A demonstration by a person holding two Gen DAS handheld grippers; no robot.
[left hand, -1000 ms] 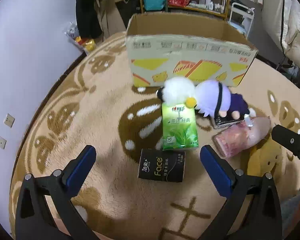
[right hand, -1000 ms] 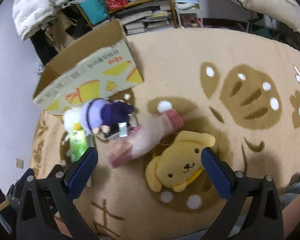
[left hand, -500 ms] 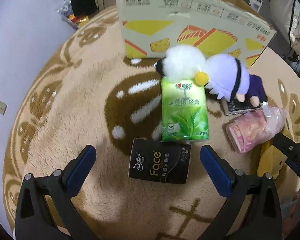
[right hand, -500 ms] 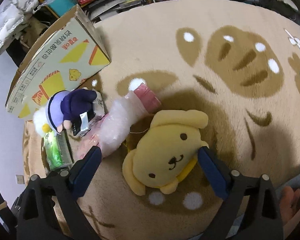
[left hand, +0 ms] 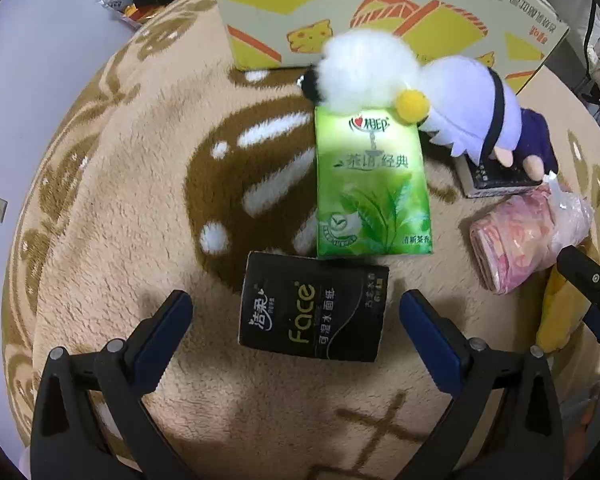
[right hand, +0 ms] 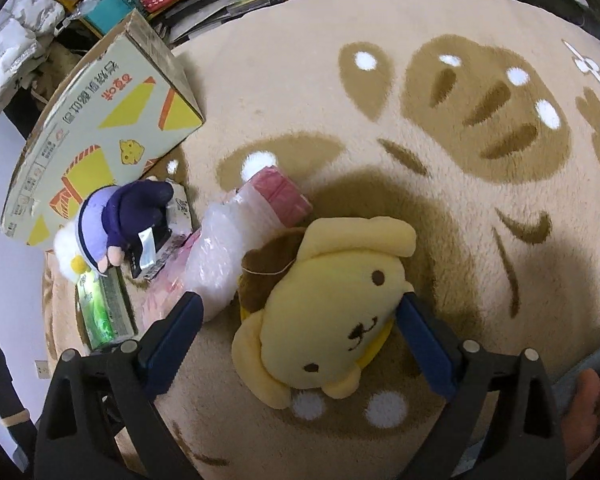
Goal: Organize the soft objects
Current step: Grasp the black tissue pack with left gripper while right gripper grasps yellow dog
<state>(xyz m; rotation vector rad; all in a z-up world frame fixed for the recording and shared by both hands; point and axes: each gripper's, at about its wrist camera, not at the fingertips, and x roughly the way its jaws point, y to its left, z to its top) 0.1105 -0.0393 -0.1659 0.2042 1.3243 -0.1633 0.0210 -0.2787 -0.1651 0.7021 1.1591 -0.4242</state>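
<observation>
1. My left gripper: jaws spread wide, nothing pinched. The black tissue pack lies flat on the rug between the two blue pads, touching neither.
2. My right gripper: jaws spread, straddling the yellow dog plush. The right pad sits just beside the plush's head; I cannot tell whether it touches. The left pad is clear of it.
3. Green tissue pack: just beyond the black pack, the two edges meeting or nearly so.
4. White fluffy plush rests on the far end of the green pack; the purple-haired doll lies against it and partly over a small dark box.
5. Pink bundle in clear plastic: beside the dark box, its wrap pressed against the yellow plush in the right wrist view.
6. Cardboard box: stands on the rug behind the plush pile. Its inside is not visible from either camera; contents unknown.
</observation>
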